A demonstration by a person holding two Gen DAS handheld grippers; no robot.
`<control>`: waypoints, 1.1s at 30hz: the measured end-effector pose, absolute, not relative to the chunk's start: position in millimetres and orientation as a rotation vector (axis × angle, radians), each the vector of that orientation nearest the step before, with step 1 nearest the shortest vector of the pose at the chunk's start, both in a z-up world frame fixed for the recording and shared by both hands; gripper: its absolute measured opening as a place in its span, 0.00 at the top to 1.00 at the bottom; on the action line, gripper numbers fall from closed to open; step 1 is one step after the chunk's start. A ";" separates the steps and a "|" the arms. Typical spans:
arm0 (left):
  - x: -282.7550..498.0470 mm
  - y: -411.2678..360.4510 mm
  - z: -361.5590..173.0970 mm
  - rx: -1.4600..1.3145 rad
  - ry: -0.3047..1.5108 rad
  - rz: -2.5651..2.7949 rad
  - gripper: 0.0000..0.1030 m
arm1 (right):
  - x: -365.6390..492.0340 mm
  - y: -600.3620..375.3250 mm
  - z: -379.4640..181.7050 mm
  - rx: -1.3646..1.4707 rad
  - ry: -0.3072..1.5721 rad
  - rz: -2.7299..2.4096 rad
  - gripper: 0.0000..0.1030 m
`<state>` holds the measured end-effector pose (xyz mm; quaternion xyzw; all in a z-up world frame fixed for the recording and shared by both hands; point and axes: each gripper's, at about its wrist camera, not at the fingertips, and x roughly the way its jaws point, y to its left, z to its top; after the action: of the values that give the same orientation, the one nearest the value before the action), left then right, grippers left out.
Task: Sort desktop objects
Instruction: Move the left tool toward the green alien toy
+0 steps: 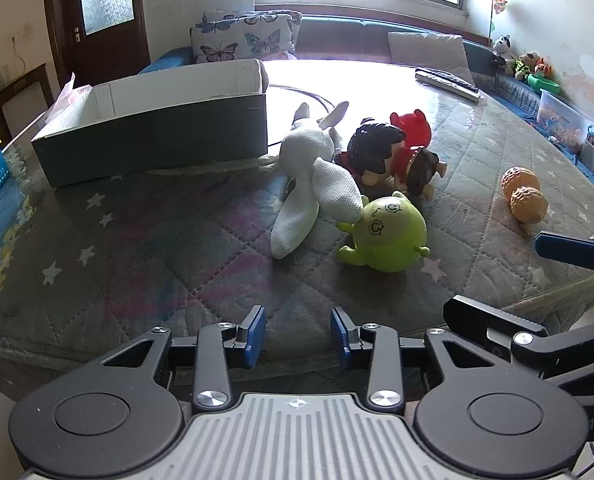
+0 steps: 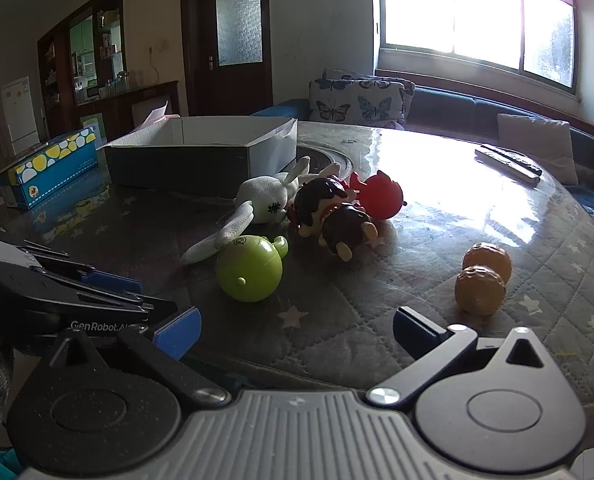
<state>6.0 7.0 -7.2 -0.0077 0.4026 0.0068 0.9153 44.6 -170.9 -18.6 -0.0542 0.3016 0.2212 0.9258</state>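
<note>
A pile of toys lies mid-table: a white cloth rabbit (image 1: pixel 317 184) (image 2: pixel 257 200), a green round toy (image 1: pixel 385 236) (image 2: pixel 251 268), a dark-haired doll (image 1: pixel 377 150) (image 2: pixel 321 204), a brown-haired doll (image 1: pixel 421 174) (image 2: pixel 345 228) and a red toy (image 1: pixel 413 128) (image 2: pixel 379 196). Two orange walnut-like balls (image 1: pixel 523 196) (image 2: pixel 483 280) lie to the right. An open dark box with a white inside (image 1: pixel 157 140) (image 2: pixel 201 148) stands behind the toys on the left. My left gripper (image 1: pixel 297 336) is open and empty at the near edge. My right gripper (image 2: pixel 297 330) is open and empty, wide apart, near the balls.
The quilted star-patterned table cover (image 1: pixel 157 248) runs under a glossy sheet. A blue tissue box (image 2: pixel 53 168) stands far left. Two remote controls (image 1: pixel 449 80) (image 2: pixel 509 162) lie at the back right. A sofa with a butterfly cushion (image 1: pixel 241 38) is behind the table.
</note>
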 end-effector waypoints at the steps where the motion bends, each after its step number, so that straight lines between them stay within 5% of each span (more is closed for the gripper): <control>1: 6.2 7.6 -7.3 -0.018 0.829 0.013 0.63 | 45.3 -170.8 -18.7 -0.112 0.621 0.454 0.00; 33: 18.5 16.9 -3.3 -0.030 0.846 0.003 0.63 | 65.1 -161.4 -28.1 -0.135 0.663 0.482 0.00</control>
<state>18.5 16.9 -3.3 -0.0146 0.4103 0.0013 0.9118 65.1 -161.4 -28.1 -0.0655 0.3222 0.2339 0.9150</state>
